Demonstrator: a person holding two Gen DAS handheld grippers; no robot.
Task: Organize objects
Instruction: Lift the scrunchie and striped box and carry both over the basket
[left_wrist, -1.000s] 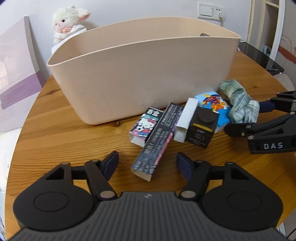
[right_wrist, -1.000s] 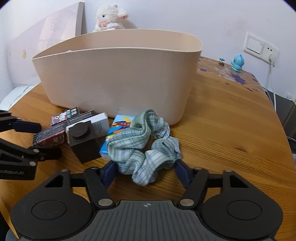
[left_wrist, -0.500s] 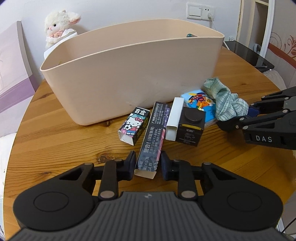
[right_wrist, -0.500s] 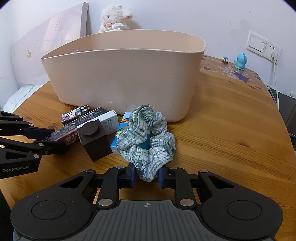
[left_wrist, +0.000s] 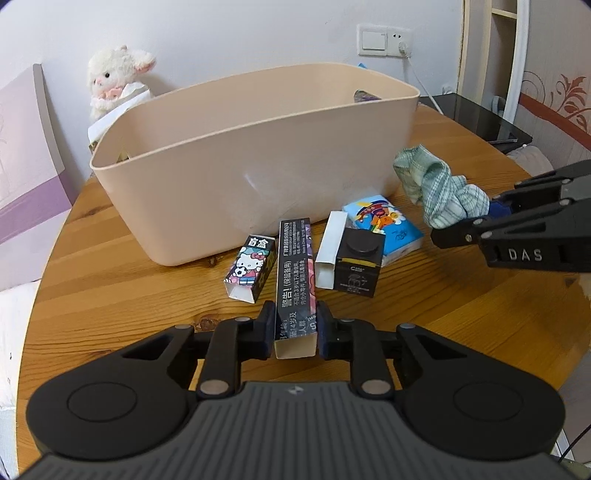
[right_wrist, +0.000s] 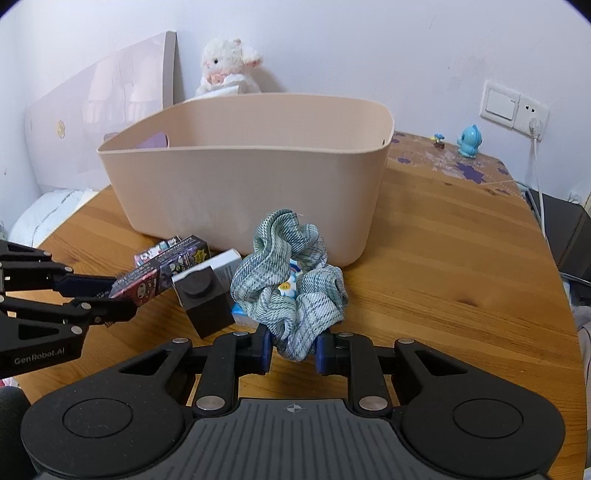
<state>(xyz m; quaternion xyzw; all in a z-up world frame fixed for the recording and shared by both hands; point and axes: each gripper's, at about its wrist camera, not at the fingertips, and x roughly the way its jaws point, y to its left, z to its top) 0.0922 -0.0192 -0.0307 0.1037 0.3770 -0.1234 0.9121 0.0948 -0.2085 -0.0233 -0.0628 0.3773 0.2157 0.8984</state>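
Clamping near end of long dark carton: left gripper, carton light, crushable, far end near bench. Right gripper pinches soft scrunchie by lower fold, lifted before bin. Grip gently.

- Your left wrist camera sits just behind the left gripper and looks forward and down along its two fingers at the wooden table.
- It is very close to the long dark box and faces the beige tub and the wall behind it.
- Your right wrist camera sits just behind the right gripper, also looking forward and down. It is very close to the green scrunchie.
- Both views share the tub, the small boxes, the scrunchie, the toy lamb and the wall switch.
- Each camera sees the other gripper at its side edge.
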